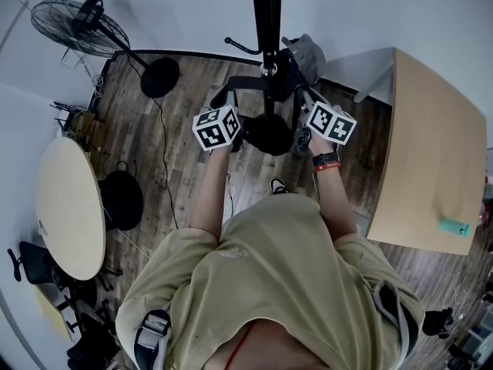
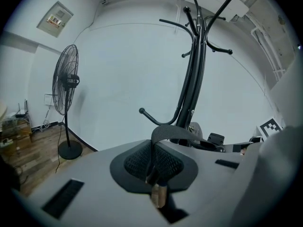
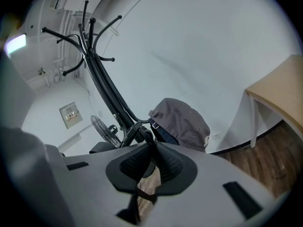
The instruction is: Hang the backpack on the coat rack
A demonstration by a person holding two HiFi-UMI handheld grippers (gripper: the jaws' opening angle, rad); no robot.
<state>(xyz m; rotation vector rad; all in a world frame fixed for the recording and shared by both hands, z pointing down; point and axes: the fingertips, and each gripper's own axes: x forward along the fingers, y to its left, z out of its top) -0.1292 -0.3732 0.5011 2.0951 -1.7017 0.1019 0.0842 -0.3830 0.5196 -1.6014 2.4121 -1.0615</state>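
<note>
The black coat rack stands straight ahead, its round base on the wood floor. A grey backpack is held up just right of the pole, near a low hook. My left gripper is shut on a black webbing strap that loops up from its jaws. My right gripper is shut on another black strap leading to the backpack. The rack's pole rises close behind the left gripper. From the right gripper the rack leans left. Whether any strap sits on a hook is hidden.
A pedestal fan with a round base stands at the left by the wall. A round pale table and a black stool are at my left. A wooden table stands at my right.
</note>
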